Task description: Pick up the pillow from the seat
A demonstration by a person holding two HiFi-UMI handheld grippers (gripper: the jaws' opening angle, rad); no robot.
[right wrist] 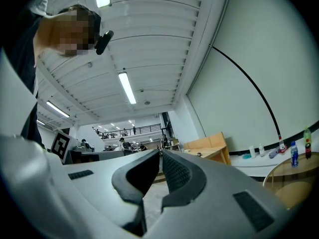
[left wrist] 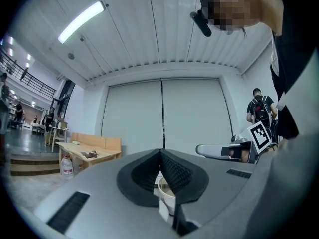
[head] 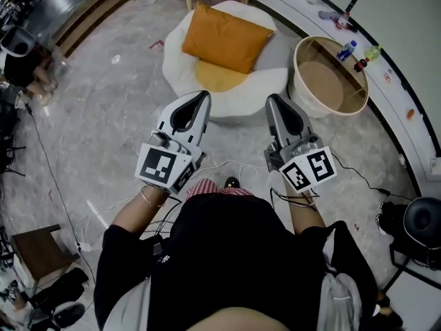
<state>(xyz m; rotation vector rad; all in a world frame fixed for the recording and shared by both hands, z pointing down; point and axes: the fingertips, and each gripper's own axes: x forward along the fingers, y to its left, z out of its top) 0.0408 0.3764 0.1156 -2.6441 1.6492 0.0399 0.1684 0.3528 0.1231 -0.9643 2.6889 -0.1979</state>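
An orange pillow [head: 226,38] lies tilted on a white round seat [head: 258,85] with a yellow centre, at the top middle of the head view. My left gripper [head: 204,96] is held level just short of the seat's near edge, jaws shut with nothing between them. My right gripper [head: 271,100] sits beside it to the right, also shut and empty, near the seat's right front edge. In the left gripper view the left gripper [left wrist: 160,152] has its pads together; the right gripper [right wrist: 160,153] looks the same in its own view. Neither gripper view shows the pillow.
A round wooden tub-shaped table [head: 331,78] stands right of the seat, with bottles [head: 348,49] on the ledge behind it. Cables [head: 227,165] trail over the grey floor. A wooden table [left wrist: 84,151] and a large water bottle [left wrist: 66,164] stand beyond. A small stool [head: 38,254] is at lower left.
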